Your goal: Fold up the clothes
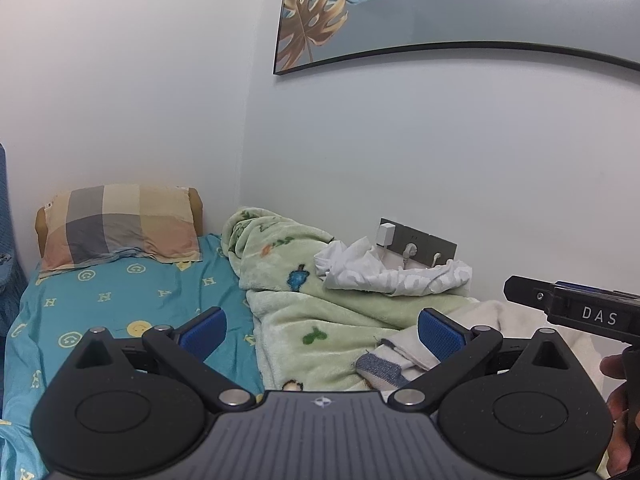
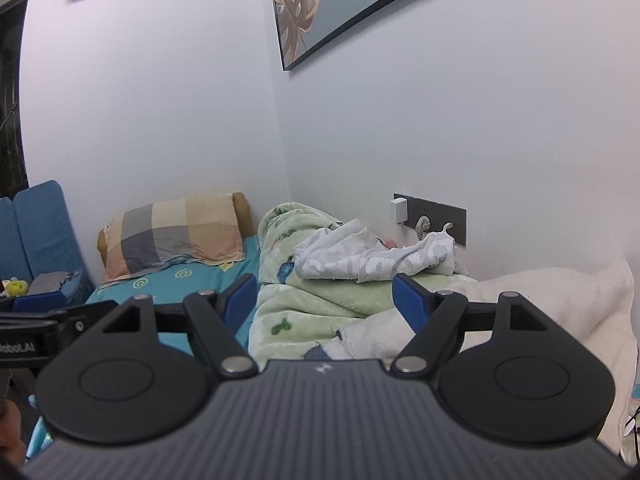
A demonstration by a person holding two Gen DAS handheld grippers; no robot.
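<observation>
My left gripper (image 1: pixel 322 334) is held with its blue-padded jaws wide apart and nothing between them. My right gripper (image 2: pixel 324 300) is in the same condition: jaws spread, gripping nothing. In the left wrist view, the right gripper's black body enters from the right edge of the frame, marked "DAS".

The clothing to be folded is a crumpled white garment (image 1: pixel 384 270), located right of centre in the left wrist view, above and beyond the jaws. It is bunched with many creases, carries a faint pale pattern, and rests on top of a light green fleece blanket (image 1: pixel 304 320) printed with small coloured figures. In the right wrist view, the same garment (image 2: pixel 372 258) lies at centre frame, just below a dark wall socket strip (image 2: pixel 436 216) with plugs inserted.

A second item, a cream cloth with a blue striped edge (image 1: pixel 390 364), lies low in the frame, beside my left gripper's right-side pad (image 1: pixel 440 336); I cannot tell whether they touch.

At the left of the frame, a checked pillow (image 1: pixel 120 226) sits on a turquoise bedsheet (image 1: pixel 120 304). A framed leaf picture (image 1: pixel 400 12) hangs at upper right.
</observation>
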